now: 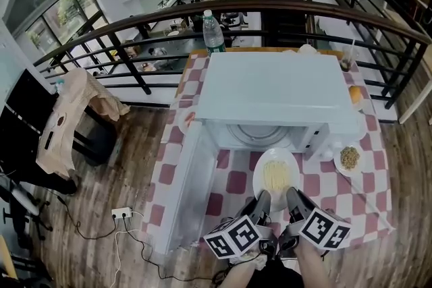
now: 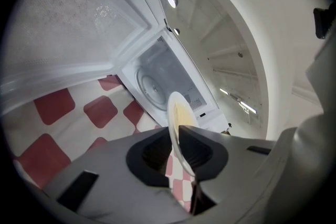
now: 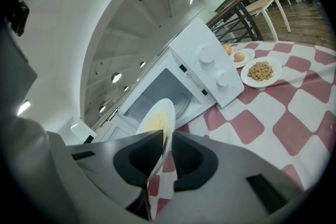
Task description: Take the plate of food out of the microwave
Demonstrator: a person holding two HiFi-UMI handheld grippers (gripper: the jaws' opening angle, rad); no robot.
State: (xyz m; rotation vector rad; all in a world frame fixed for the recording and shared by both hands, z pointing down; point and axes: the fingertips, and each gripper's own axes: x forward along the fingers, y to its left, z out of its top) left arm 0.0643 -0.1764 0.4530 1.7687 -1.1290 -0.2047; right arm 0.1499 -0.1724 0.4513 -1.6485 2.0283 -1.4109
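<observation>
Left gripper: the left gripper (image 2: pixel 176 136) has its jaws drawn in on the near rim of the plate (image 1: pixel 277 175), one pad above and one below, so only the thin white edge parts them.
Right gripper: same story for the right gripper (image 3: pixel 167 139), which is pinched on that rim just beside its partner and has nothing else in its bite.
Plate: it's out of the oven, folks, in front of the open cavity and over the red-and-white checked cloth (image 1: pixel 233 182), gripped from the near side by both tools.
Food: a pale yellow heap of noodles (image 1: pixel 275 177) sits in the middle of the plate.
Microwave: the white microwave (image 1: pixel 280 94) stands on the table with its door (image 1: pixel 185 192) swung wide to the left in the head view, and the glass turntable (image 1: pixel 260 135) inside is bare.
Neighbours: to the right of the microwave lies a small plate of brown grains (image 1: pixel 349 158), well apart from the held plate.
Behind: a clear bottle (image 1: pixel 213 30) stands upright at the table's far edge, by the railing (image 1: pixel 135 20).
</observation>
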